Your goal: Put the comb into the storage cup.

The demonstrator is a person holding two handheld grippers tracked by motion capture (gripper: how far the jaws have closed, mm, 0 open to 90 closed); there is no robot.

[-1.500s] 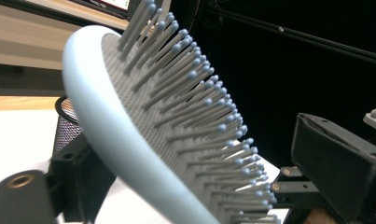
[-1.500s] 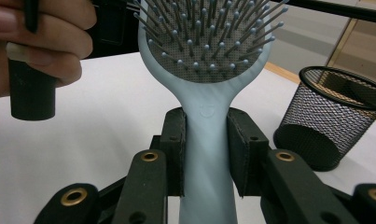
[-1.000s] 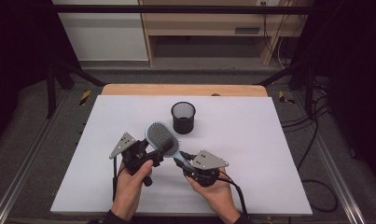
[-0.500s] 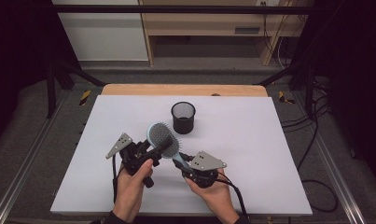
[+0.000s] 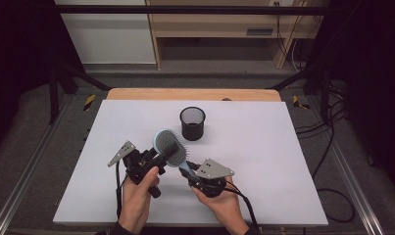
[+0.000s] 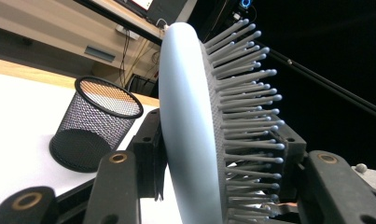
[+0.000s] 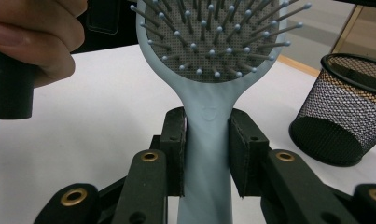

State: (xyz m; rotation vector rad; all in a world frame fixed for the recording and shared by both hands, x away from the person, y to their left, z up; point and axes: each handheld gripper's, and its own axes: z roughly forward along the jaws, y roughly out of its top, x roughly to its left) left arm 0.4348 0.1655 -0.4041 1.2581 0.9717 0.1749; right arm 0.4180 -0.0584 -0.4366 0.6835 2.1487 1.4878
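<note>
In the high view, the left gripper (image 5: 158, 157) clamps the head of the pale blue hairbrush (image 5: 169, 148), its jaws having just been closing on it, while the right gripper (image 5: 191, 171) clamps the handle; the brush hangs above the white table (image 5: 263, 161), near the black mesh cup (image 5: 192, 123).

The left gripper view shows pads pressing back and bristles (cup (image 6: 94, 123) behind).

The right gripper view shows pads squeezing the handle (image 7: 207, 154), cup (image 7: 346, 109) beside.
</note>
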